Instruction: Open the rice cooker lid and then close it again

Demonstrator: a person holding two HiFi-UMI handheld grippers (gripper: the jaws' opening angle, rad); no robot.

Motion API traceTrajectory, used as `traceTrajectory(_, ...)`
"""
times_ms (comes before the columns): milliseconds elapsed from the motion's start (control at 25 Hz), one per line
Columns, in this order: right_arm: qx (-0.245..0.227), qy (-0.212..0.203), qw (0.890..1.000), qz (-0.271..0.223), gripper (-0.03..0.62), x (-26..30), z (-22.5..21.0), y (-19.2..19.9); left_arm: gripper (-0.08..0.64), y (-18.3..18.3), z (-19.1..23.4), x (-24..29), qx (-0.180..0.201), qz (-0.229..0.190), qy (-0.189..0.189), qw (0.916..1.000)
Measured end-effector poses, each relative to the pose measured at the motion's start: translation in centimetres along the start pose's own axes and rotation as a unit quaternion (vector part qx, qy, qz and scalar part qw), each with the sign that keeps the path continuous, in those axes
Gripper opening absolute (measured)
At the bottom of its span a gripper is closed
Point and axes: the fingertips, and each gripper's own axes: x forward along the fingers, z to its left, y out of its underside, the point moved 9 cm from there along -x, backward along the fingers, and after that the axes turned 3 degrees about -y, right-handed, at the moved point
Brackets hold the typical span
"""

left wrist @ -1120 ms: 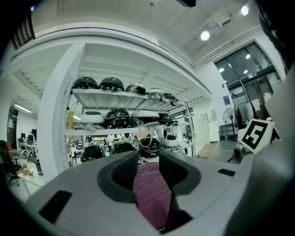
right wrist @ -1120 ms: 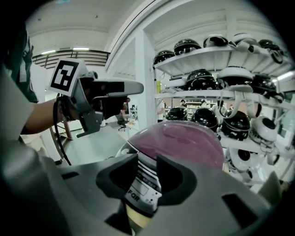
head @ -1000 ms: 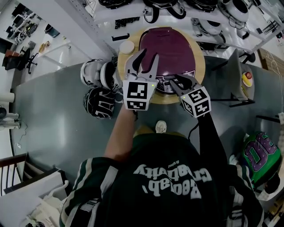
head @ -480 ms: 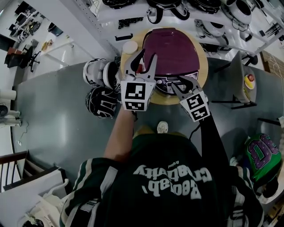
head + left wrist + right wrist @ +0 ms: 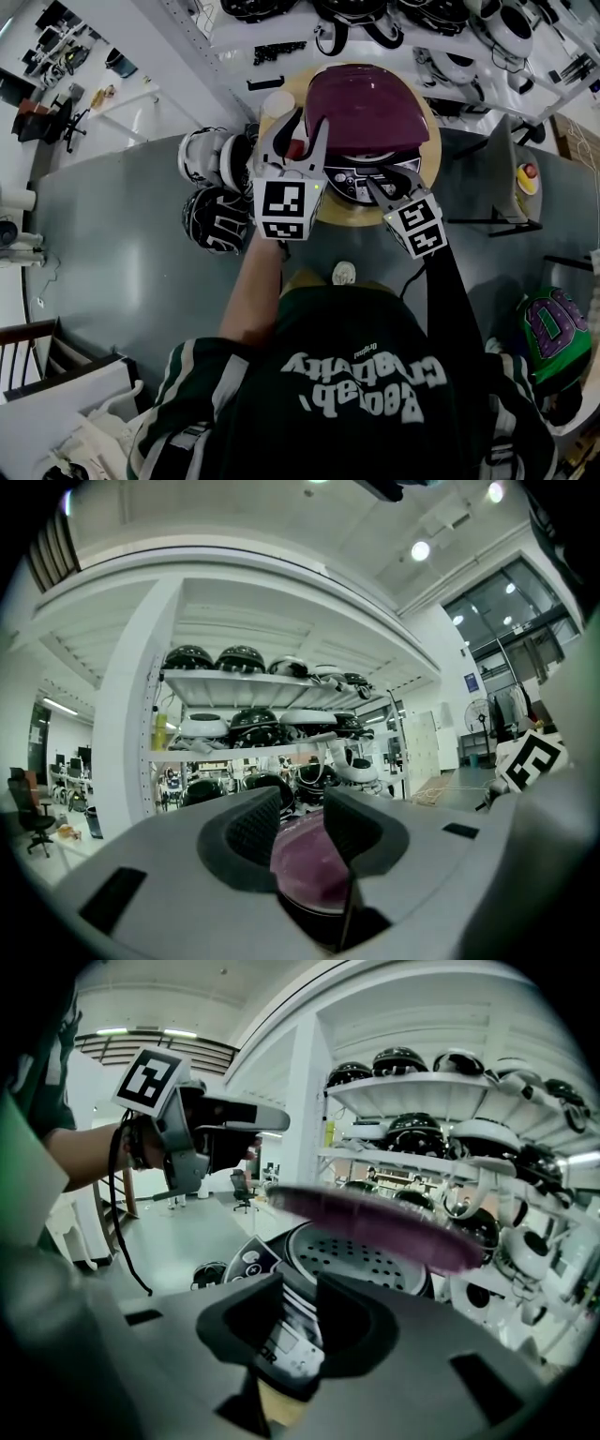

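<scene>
The rice cooker stands on a round wooden table. Its purple lid is lifted at the front, and the perforated inner plate shows under the lid. My left gripper is held level at the lid's left edge, open, with the lid seen beyond its gap. My right gripper points down at the control panel. Its jaws have just been closing a little; they stand apart with nothing gripped between them.
A white round cap lies on the table beside the cooker. Two helmets lie on the floor at the left and a green one at the right. Shelves of helmets stand behind the table.
The lid has come up from flat to lifted at its front. My left gripper has drifted slightly toward the lid. The right gripper has stayed at the panel, rolling a little.
</scene>
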Motion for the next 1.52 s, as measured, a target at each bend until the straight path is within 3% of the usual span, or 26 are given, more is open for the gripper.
traceTrajectory(1120,0.031,0.001,1.0,0.004,0.117,0.3,-0.4,-0.4,0.13,0.9,-0.2,1.0,-0.008,0.007,0.017,0.9998)
traceTrajectory(1520,0.114,-0.023,0.993,-0.027,0.123,0.1,-1.6,-0.2,0.141,1.1,0.3,2.0,-0.025,0.021,0.016,0.9993)
